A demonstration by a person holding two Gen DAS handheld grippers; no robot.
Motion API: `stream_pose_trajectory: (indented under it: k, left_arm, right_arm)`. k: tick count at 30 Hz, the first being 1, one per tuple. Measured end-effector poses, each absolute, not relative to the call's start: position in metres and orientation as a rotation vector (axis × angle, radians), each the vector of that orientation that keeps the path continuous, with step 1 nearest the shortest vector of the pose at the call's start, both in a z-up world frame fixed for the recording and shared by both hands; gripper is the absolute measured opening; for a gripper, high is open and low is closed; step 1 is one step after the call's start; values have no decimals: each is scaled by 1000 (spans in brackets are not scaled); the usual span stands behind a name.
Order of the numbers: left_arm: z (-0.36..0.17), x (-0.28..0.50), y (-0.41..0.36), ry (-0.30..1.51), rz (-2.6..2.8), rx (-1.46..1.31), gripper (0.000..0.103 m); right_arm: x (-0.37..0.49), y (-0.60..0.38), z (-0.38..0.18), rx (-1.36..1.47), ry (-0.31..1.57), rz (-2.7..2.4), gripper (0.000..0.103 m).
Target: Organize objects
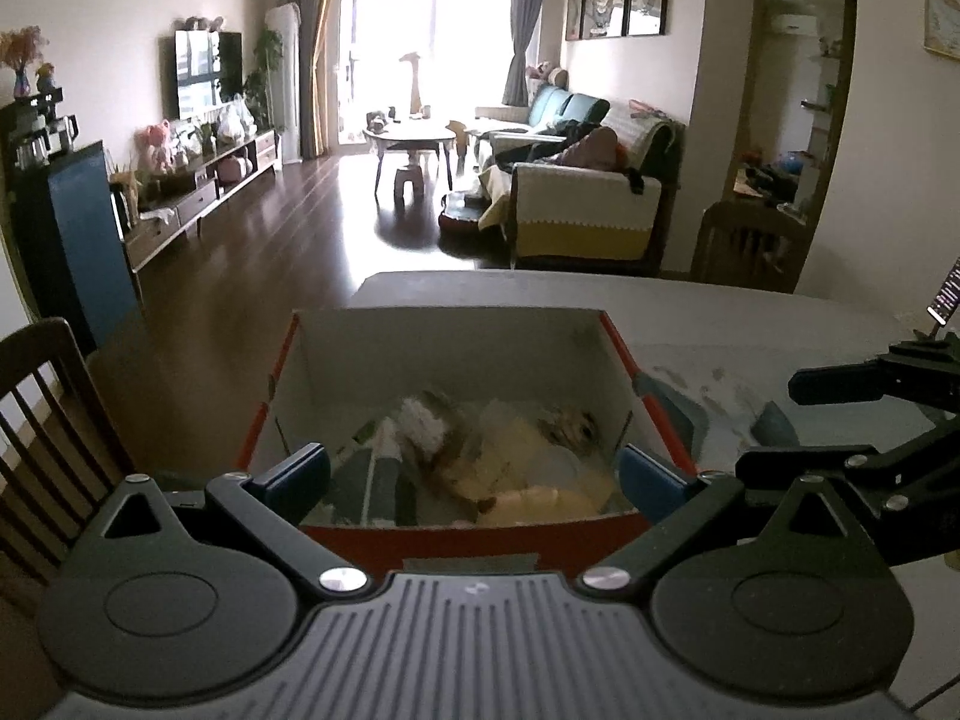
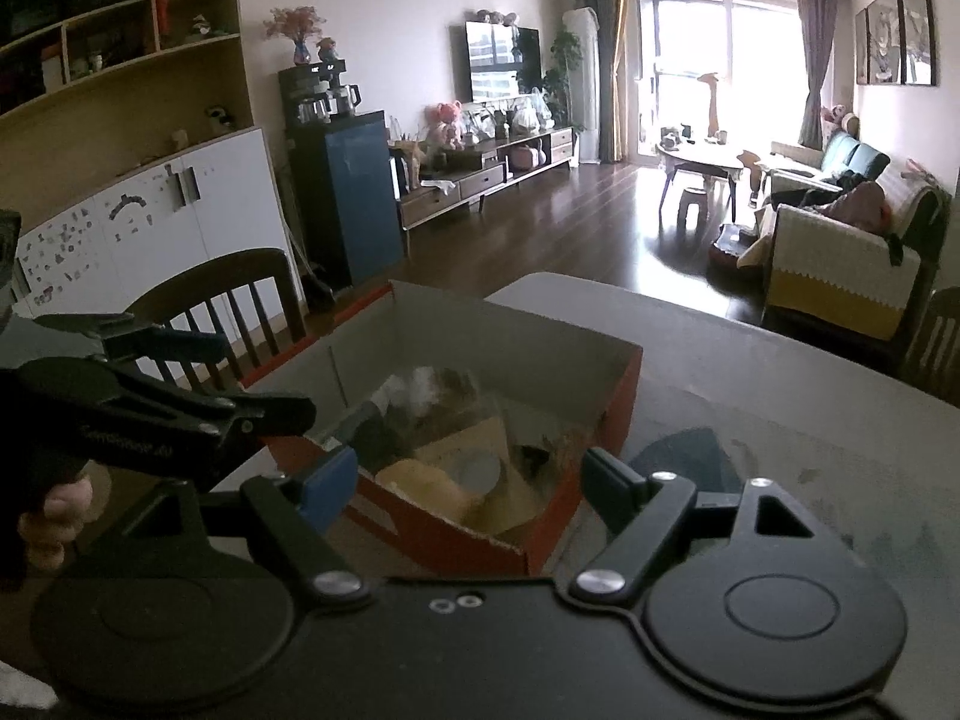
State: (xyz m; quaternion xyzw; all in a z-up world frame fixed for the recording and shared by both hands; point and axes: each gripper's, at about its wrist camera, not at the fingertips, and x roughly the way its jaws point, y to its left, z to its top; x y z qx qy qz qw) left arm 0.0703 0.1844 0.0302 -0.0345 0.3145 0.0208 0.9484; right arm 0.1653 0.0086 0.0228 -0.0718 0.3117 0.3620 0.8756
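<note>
A red cardboard box with a pale inside stands on the grey table. Inside lie a fluffy white-and-brown plush toy, a yellow soft item, a second furry toy and a dark object with a white stripe. My left gripper hovers open over the box's near edge, holding nothing. In the right wrist view the same box sits between the fingers of my open, unloaded right gripper. The left gripper shows there at the left, held by a hand.
A wooden chair stands left of the table and another chair at its far right. A phone on a stand is at the table's right edge. Dark smudges mark the tabletop right of the box.
</note>
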Motion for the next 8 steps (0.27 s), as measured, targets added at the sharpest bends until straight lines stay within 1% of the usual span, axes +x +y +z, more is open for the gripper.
stream_pose_trajectory:
  k: [8]
  left_arm:
    - [30,66,172,635,39,-58,103]
  right_arm:
    - [161,-2,22,-134,655,739,82]
